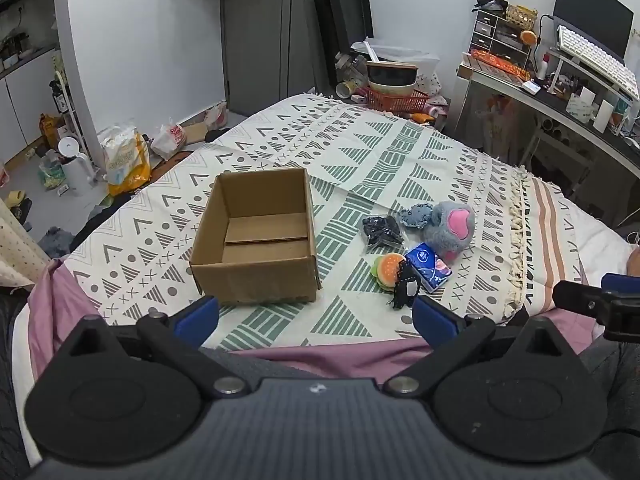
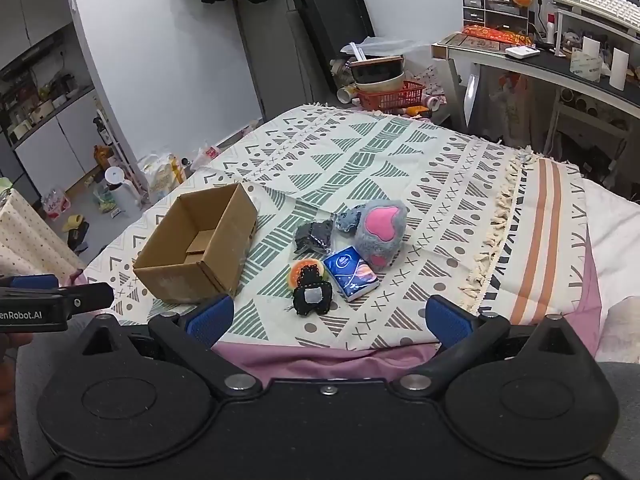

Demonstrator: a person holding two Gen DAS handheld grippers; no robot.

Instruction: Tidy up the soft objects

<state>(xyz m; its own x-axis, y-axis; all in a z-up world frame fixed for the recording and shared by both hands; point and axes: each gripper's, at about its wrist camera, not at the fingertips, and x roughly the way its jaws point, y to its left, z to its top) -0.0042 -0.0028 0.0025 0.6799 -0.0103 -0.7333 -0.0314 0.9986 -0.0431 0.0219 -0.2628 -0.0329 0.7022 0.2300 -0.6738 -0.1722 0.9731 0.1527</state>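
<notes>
1. I read the left gripper (image 1: 316,316) as spread wide and holding nothing; it hovers over the near edge of the patterned blanket (image 1: 360,148), just in front of the cardboard box (image 1: 256,240).
2. The right gripper (image 2: 328,318) is likewise wide and holding nothing, right of the box.
3. The box stands open-topped, with bare blanket behind and left of it.
4. Right of the box lies a tight cluster: grey plush (image 2: 380,236), blue tissue pack (image 2: 351,272), black bag (image 2: 314,236), burger toy (image 2: 304,270), and black felt figure (image 2: 312,298) overlapping the burger toy.
5. A small blue-grey piece (image 2: 347,220) is partly hidden behind the plush; I cannot identify it.
</notes>
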